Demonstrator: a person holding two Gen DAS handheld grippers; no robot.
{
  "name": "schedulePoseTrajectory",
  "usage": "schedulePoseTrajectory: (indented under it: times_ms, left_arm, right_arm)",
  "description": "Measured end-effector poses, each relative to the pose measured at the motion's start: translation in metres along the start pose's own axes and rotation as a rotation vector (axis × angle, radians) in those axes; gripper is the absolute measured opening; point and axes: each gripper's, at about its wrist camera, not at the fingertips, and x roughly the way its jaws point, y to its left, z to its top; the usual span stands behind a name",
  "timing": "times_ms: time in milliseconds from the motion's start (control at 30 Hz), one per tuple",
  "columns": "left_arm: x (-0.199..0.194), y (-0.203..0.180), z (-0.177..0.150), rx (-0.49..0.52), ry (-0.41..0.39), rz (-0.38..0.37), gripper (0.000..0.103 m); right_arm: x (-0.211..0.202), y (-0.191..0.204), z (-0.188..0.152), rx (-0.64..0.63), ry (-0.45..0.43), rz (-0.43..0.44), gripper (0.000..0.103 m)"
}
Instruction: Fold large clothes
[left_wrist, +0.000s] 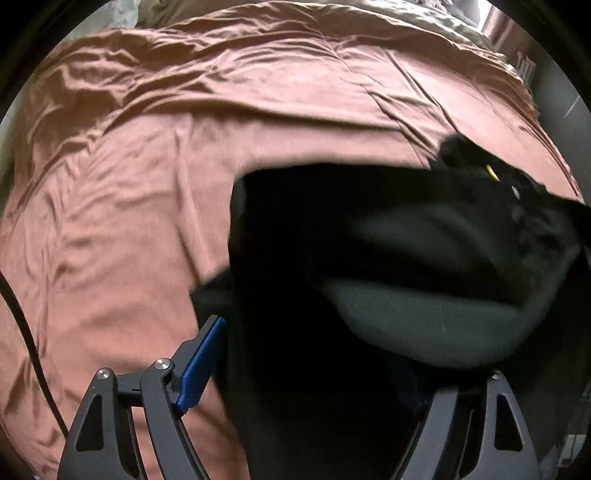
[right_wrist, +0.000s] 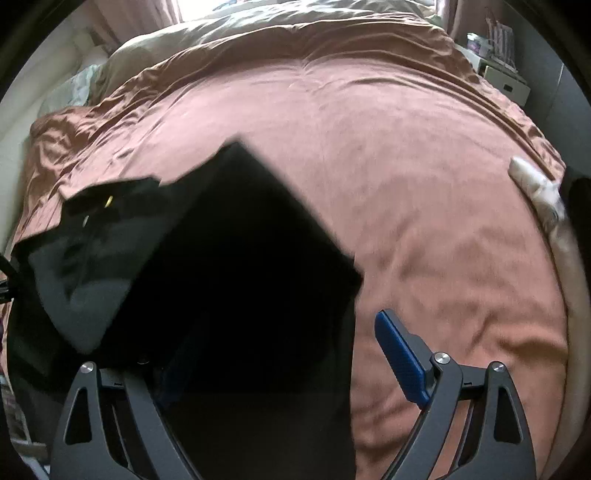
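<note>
A large black garment (left_wrist: 332, 240) hangs lifted over a bed with a dusty-pink cover (left_wrist: 129, 221). In the left wrist view it fills the lower right and drapes between my left gripper's (left_wrist: 306, 354) spread fingers; only the left blue pad (left_wrist: 201, 365) shows, the right one is hidden by cloth. In the right wrist view the garment (right_wrist: 240, 258) fills the lower left and lies between my right gripper's (right_wrist: 280, 350) spread fingers; the right blue pad (right_wrist: 400, 354) shows, the left is covered. A small yellow tag (right_wrist: 109, 201) marks its waistband. Both views are blurred by motion.
The pink cover (right_wrist: 406, 184) is wrinkled, with a cream duvet (right_wrist: 258, 22) at the far end. A white cloth (right_wrist: 535, 184) lies at the bed's right edge. A white bedside cabinet (right_wrist: 506, 83) stands at the far right. A dark cable (left_wrist: 22, 325) crosses the left.
</note>
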Motion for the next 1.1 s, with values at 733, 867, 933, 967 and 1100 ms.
schedulePoseTrajectory:
  times_ms: [733, 867, 933, 967, 1100]
  left_arm:
    - [-0.027, 0.037, 0.036, -0.164, -0.234, -0.095, 0.004]
    - [-0.028, 0.038, 0.039, -0.179, -0.245, -0.076, 0.005]
    - [-0.021, 0.034, 0.043, -0.172, -0.235, -0.050, 0.005]
    - [-0.018, 0.032, 0.043, -0.164, -0.228, -0.035, 0.006]
    - [-0.007, 0.035, 0.044, -0.180, -0.168, -0.051, 0.006]
  right_arm:
    - [-0.004, -0.051, 0.009, 0.200, -0.236, 0.221, 0.001]
    - [-0.004, -0.040, 0.004, 0.186, -0.259, 0.183, 0.001]
    - [0.003, -0.034, 0.006, 0.187, -0.246, 0.161, 0.001]
    - [0.007, -0.032, 0.008, 0.188, -0.237, 0.155, 0.001]
    - [0.022, -0.031, 0.013, 0.213, -0.171, 0.168, 0.003]
